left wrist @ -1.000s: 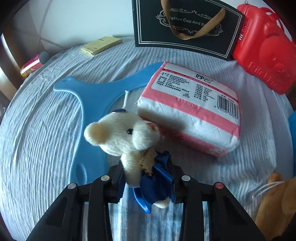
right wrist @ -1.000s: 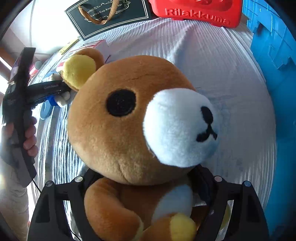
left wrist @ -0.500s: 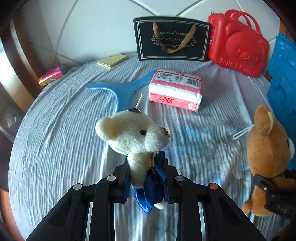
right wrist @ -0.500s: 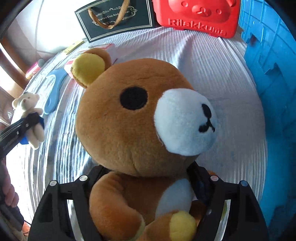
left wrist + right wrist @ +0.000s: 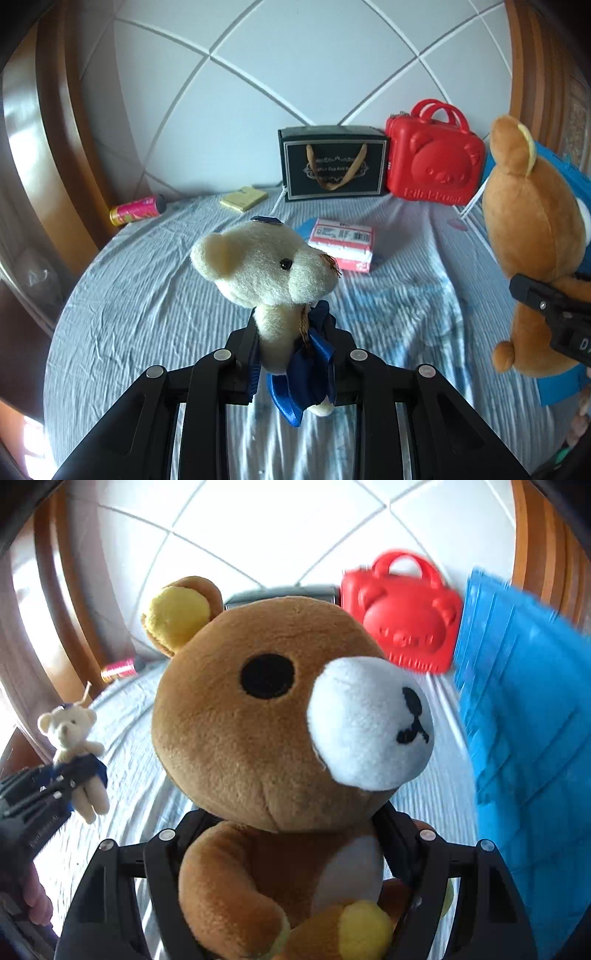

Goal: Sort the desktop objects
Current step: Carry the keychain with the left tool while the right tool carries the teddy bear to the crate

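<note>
Now both toys hang clear of the striped cloth [image 5: 155, 302], the left gripper [image 5: 291, 354] clamped on the cream bear [image 5: 266, 269] and the right gripper [image 5: 295, 853] clamped on the brown bear [image 5: 266, 720], so keeping both squeezes firm while carrying toward the blue crate [image 5: 524, 720] at far right seems wise.

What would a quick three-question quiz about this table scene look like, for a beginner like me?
1. True or false: the left gripper is shut on the cream bear.
2. Which toy does the right gripper hold? A) red bear case B) brown bear C) pink can
3. What lies on the cloth in front of the black gift bag?

Key: 1 true. 2 B, the brown bear. 3 The tissue pack.
</note>
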The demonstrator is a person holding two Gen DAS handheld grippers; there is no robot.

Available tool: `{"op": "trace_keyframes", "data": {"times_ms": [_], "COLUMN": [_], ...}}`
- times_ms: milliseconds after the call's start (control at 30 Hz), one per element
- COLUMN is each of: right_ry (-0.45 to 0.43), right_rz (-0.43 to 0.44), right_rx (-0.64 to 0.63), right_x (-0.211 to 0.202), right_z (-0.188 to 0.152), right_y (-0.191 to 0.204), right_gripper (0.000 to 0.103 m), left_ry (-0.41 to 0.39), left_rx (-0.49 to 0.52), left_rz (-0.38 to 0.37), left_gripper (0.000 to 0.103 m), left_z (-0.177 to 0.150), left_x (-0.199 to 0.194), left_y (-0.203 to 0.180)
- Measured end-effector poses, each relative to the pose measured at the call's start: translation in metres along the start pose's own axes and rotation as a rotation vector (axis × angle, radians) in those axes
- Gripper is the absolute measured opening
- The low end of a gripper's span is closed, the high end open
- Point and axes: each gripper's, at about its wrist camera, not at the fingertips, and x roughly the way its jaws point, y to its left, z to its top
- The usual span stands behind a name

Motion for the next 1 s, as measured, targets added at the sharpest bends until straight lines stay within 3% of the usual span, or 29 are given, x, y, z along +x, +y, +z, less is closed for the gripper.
{"op": "trace_keyframes", "data": {"times_ms": [233,467,733,900,1000], "right_ry": [-0.177,-0.322,-0.435,-0.401,-0.379], "right_rz": [-0.076,-0.197,-0.351,-0.362,-0.368], "right_rx": [-0.003,0.05,0.115,0.112,0.109], "right_x": [-0.089,-0.174,-0.275,-0.294,-0.305], "right_z": [0.017,0.028,0.003,-0.032,-0.053], "right_y": [0.026,-0.001,-0.107,-0.193,-0.245], "right_gripper": [0.076,0.076,0.076,0.076,0.076], "left_ry": [-0.135,-0.253,-0.336,-0.335,-0.324], "left_rx": [0.039,0.095,0.156,0.177,0.216], "left_rz": [-0.058,-0.18,-0.323,-0.385,-0.383], "left_gripper": [0.026,0.026,0.026,0.026,0.026], "left_z": [0.017,0.043,0.058,0.063,0.055], "left_x": [-0.052,-0.102,-0.148,-0.166,-0.171], "left_y": [0.006,-0.047,-0.18,-0.293,-0.35]}}
